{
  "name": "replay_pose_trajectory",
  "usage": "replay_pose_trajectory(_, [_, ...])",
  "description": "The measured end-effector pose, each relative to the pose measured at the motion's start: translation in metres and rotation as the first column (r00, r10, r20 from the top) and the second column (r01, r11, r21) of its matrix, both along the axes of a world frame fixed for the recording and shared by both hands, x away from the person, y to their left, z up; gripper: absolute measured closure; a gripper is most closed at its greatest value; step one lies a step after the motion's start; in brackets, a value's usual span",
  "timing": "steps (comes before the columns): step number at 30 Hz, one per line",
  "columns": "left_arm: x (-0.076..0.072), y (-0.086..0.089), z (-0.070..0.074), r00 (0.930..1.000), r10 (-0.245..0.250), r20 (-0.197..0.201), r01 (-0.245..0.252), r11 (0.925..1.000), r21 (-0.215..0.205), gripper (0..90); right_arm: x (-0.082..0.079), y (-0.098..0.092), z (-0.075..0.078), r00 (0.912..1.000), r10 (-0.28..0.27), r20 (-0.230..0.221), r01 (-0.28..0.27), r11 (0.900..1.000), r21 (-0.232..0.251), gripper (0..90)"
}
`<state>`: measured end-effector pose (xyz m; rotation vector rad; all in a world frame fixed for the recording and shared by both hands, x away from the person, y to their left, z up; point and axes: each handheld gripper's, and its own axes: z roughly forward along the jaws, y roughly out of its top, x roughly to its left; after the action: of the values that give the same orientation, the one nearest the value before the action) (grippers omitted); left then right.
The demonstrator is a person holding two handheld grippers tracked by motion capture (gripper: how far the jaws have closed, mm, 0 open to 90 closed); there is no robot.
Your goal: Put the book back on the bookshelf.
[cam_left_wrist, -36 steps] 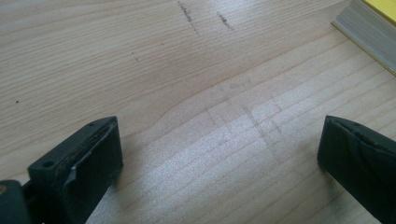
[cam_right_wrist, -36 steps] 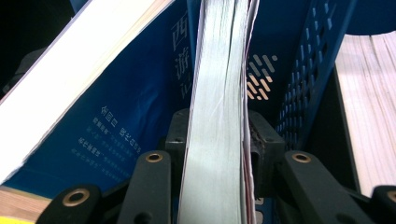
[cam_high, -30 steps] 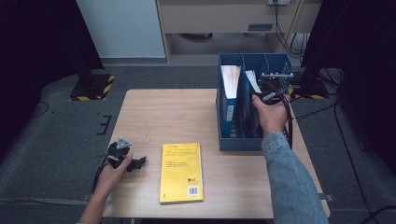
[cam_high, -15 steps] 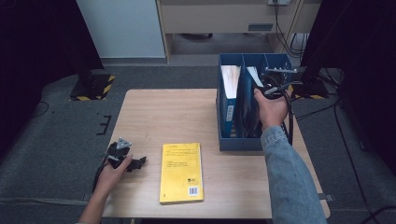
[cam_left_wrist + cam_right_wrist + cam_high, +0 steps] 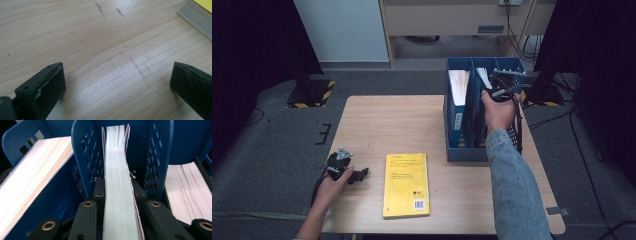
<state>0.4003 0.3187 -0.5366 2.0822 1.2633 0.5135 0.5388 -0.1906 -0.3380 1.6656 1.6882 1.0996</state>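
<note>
A grey carpeted floor with dark equipment stands surrounds a light wooden table [image 5: 402, 125]. At its right side stands a blue slotted file rack [image 5: 452, 110], dividers running from the near edge toward the far edge.

The right gripper [image 5: 495, 94] sits over the rack's middle slot, jaws clenched on a thin book [image 5: 117, 185]. In the right gripper view the book stands on edge between two perforated blue dividers [image 5: 85, 162], page block facing the camera, covers flaring slightly at the far end. Its long axis runs away from the gripper, along the slot and toward the rack's back wall; its flat faces lie parallel to the dividers. Thicker books [image 5: 30, 177] occupy the slots to either side.

Step in hand, as judged: seating the book in the middle slot — it appears largely in, not yet let go. The next move calls for keeping the book parallel to the dividers, lowering until it bears on the rack floor, then releasing and lifting clear without dragging it back out.

The left gripper [image 5: 343, 169] rests near the table's front-left corner, jaws spread wide over bare wood with nothing between them. A yellow book [image 5: 406, 184] lies flat near the front edge, just right of it — apart from both grippers.
</note>
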Motion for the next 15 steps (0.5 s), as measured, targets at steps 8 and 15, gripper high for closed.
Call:
replay_pose_trajectory(8, [0.0002,0.0,0.0,1.0,-0.001,0.0,0.001,1.0,0.0,0.0,0.0036,0.0014,-0.0026,0.9996,-0.016,0.021,0.016,1.0,0.001,72.6])
replay_pose_trajectory(15, [0.0002,0.0,0.0,1.0,-0.002,0.0,0.002,1.0,0.0,0.0,0.005,-0.0025,-0.0021,0.9992,-0.032,0.026,0.032,0.999,0.003,72.6])
